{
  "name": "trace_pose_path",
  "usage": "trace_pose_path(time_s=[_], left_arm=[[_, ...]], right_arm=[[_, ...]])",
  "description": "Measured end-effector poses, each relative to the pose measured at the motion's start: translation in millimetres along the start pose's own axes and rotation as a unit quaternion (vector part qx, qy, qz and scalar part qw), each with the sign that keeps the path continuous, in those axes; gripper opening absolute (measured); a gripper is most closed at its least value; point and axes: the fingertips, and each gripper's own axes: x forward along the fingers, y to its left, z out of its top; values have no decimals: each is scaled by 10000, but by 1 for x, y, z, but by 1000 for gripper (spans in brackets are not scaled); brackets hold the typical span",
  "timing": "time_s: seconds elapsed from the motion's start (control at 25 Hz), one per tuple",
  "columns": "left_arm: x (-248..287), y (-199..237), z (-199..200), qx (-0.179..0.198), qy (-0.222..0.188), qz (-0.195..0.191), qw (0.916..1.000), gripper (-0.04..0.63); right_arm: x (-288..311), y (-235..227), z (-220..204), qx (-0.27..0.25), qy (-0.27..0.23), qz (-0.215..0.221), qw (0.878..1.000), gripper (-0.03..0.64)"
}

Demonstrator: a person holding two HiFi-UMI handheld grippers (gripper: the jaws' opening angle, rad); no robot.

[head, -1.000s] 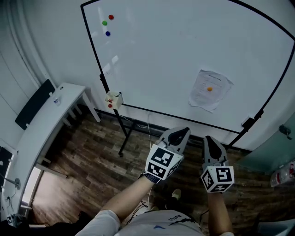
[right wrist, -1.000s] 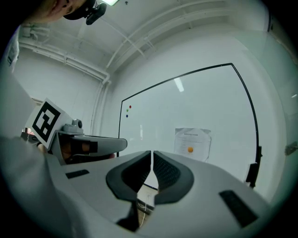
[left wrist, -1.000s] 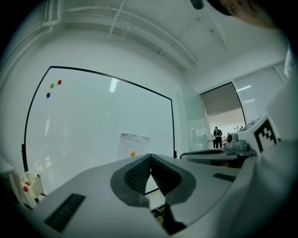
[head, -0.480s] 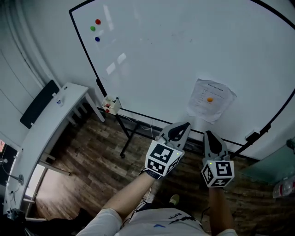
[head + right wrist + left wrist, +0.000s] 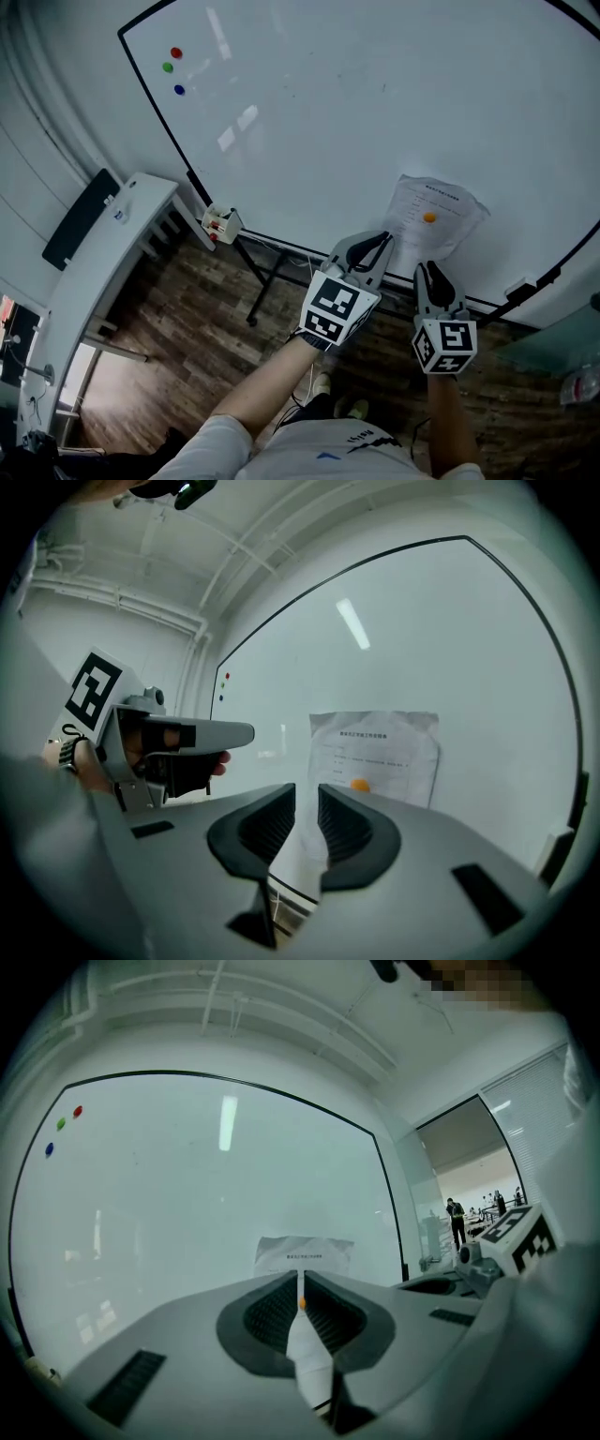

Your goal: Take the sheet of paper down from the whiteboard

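A white printed sheet of paper [image 5: 420, 199] hangs low on the right of the whiteboard [image 5: 328, 112], pinned by an orange magnet [image 5: 428, 217]. My left gripper [image 5: 380, 242] is shut and empty, pointing level at the sheet's lower left edge, a little short of the board. In the left gripper view the paper [image 5: 305, 1252] shows just above the closed tips [image 5: 300, 1281]. My right gripper [image 5: 429, 272] is below the sheet with its jaws opening and nothing between them. In the right gripper view a narrow gap shows at the tips [image 5: 307, 794], and the paper [image 5: 380, 747] lies ahead, slightly right.
Red [image 5: 175, 52], green [image 5: 168, 67] and blue [image 5: 179, 90] magnets sit at the board's top left. A small marker box [image 5: 223, 225] hangs at its lower left corner. A white desk [image 5: 103, 253] stands at the left, and the board's stand legs [image 5: 258, 281] rest on the wooden floor.
Both grippers have moved forward towards the whiteboard. The paper now lies just beyond their tips. The board has shifted left in the head view.
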Motion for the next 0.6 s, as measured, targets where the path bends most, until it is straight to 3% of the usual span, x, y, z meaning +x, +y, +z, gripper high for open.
trace_pose_path(time_s=[0.2,0.6], left_arm=[[31,22,10,247,-142,-208,9994,61],[84,49,29,1334,-298,-605,9888,135]], right_arm=[[22,-14,-3,-23,56,-313,9995,72],[65,-34,-11,-59,141,-869,9961,83]])
